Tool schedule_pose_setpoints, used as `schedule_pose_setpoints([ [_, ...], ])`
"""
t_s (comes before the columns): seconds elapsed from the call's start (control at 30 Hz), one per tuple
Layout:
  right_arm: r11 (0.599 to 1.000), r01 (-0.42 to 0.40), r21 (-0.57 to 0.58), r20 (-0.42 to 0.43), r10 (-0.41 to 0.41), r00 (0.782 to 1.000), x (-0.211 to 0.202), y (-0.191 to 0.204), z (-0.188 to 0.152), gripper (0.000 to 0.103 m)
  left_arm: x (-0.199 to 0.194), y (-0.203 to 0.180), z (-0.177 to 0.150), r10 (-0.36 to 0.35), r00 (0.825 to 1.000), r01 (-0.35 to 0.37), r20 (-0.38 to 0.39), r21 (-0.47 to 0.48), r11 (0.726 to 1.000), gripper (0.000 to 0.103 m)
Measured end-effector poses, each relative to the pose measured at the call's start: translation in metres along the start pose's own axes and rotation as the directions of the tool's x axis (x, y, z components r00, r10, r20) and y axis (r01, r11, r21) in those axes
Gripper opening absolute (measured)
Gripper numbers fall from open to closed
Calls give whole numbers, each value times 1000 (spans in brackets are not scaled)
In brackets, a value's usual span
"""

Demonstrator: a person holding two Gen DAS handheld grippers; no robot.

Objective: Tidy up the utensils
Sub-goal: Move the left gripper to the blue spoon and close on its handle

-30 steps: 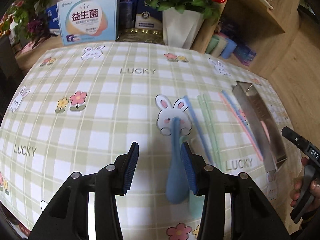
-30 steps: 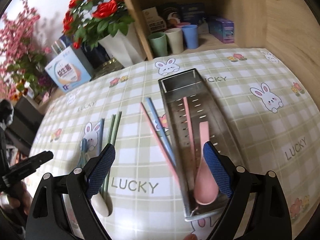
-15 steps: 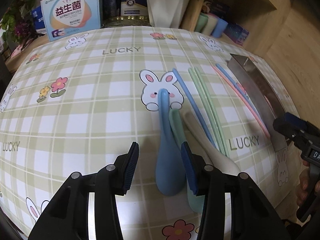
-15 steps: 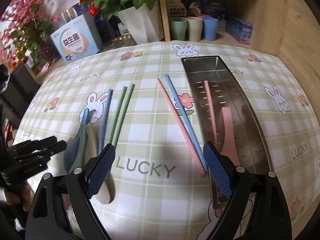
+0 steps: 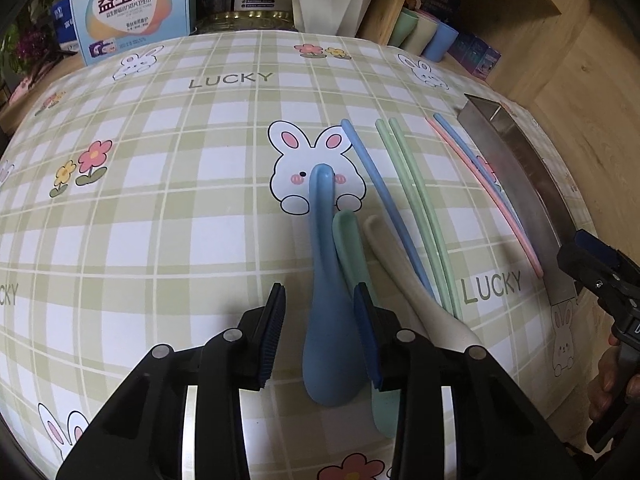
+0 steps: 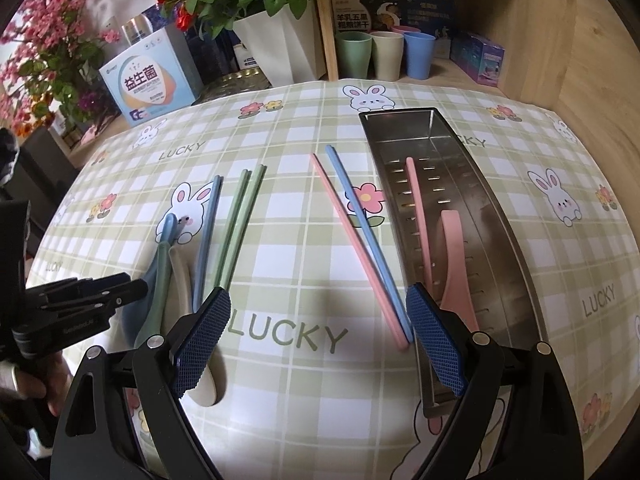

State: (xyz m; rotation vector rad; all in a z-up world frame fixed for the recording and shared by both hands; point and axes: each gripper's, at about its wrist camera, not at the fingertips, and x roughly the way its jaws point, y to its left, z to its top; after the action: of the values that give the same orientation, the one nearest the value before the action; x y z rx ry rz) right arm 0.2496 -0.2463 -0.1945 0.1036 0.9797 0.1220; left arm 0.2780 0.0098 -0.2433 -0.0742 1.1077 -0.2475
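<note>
Left gripper (image 5: pixel 320 328) has its jaws straddling the blue spoon (image 5: pixel 326 320), and they've just been closing in on it, though there's still a sliver of gap on the left side so I wouldn't call it pinched yet. Right against the blue spoon sits a green spoon (image 5: pixel 350 240), partly tucked under the right pad, and past that a cream spoon (image 5: pixel 400 276) whose bowl is cut off behind the gripper body. Going further from the blue spoon toward the tray: a lone blue chopstick (image 5: pixel 380 196), a green pair (image 5: pixel 416 196), then a pink chopstick (image 5: pixel 484 184) with another blue one alongside, lying just beside the metal tray (image 5: pixel 520 184). From the left cam the tray is mostly just its side wall, can't see inside. Right gripper (image 6: pixel 320 340) is spread wide with nothing between the pads, hovering over the checked tablecloth (image 6: pixel 300 260) between the spoons and the tray; its right pad covers the near end of the tray, where a pink spoon (image 6: pixel 456 264) and a pink chopstick (image 6: pixel 418 204) lie. A hand (image 6: pixel 24 384) shows dimly at the edge, hard to make out. Compared with a second ago, the left cam sits lower and closer to the spoons, and the right cam has swung off the tray toward the table's middle.
</note>
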Motion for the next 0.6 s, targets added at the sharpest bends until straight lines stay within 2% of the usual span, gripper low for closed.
schedule_pose_setpoints([
  [0.07, 1000, -3, -2, -2, 3, 1000, 1, 1, 0, 86, 4, -1, 0, -8, 1000, 8, -17, 0, 1000, 34],
  [0.17, 1000, -8, -7, 1, 8, 1000, 0, 2, -1, 86, 4, -4, -2, 16, 1000, -16, -15, 15, 1000, 34],
  [0.23, 1000, -8, -5, 2, 8, 1000, -1, 1, -1, 86, 4, -6, -3, 31, 999, -31, -13, 26, 999, 27],
  [0.37, 1000, -6, 3, 8, 6, 1000, -2, -1, -1, 86, 1, -2, -5, 23, 1000, -23, -17, 3, 1000, 26],
  [0.6, 1000, -12, 5, 11, 12, 1000, -3, 0, -2, 86, -6, 8, -12, 59, 998, -60, -38, -22, 998, 26],
])
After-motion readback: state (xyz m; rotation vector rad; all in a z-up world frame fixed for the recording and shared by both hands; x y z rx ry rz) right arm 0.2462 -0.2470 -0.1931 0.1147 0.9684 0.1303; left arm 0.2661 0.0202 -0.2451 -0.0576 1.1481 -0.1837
